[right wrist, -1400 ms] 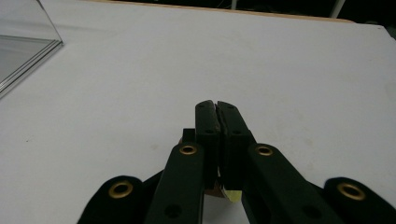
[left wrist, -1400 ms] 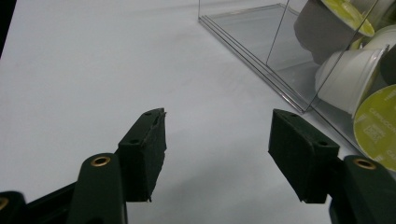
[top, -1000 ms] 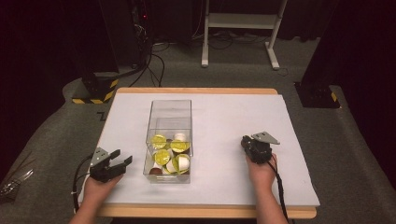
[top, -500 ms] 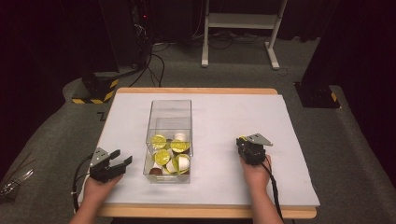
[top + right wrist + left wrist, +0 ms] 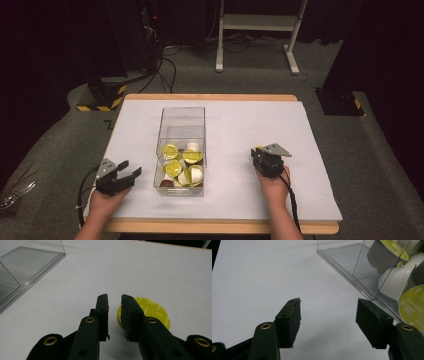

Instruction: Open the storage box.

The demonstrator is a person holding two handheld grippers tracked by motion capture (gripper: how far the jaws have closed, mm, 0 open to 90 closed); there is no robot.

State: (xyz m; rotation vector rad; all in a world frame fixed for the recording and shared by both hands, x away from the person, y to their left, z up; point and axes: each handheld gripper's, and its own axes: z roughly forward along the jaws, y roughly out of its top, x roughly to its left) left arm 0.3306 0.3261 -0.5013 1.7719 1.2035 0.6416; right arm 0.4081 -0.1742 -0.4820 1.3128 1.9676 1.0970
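The table (image 5: 235,125) is covered with a plain white sheet, and a strip of pale wooden edge shows along its near and far sides. It stands on grey carpet in a dark room. Beyond it are the white legs of another stand (image 5: 257,30), loose black cables (image 5: 162,62) on the floor, and two black bases with yellow-and-black hazard striping, one at the far left corner (image 5: 102,97) and one at the far right (image 5: 340,102).

A clear plastic box (image 5: 182,117) sits left of the table's centre with its long side running away from the person. Its near half holds a heap of coffee capsules (image 5: 182,167), white and brown cups with yellow-green foil lids; the far half is bare.

The left claw (image 5: 127,175) rests on the sheet just beside the box's near left corner, jaws standing wide with only white sheet between them. From the left gripper view the capsules lie behind the box wall, just beyond the right-hand jaw.

The right claw (image 5: 260,156) lies well to the right of the box, pointing at the far side of the table. Its jaws stand narrow and have just been opening, with only a thin gap and nothing between the pads. In the right gripper view a single capsule (image 5: 152,311) with a yellow-green lid lies on the sheet just behind the right-hand jaw, outside the gap; whether it touches that jaw I cannot tell.
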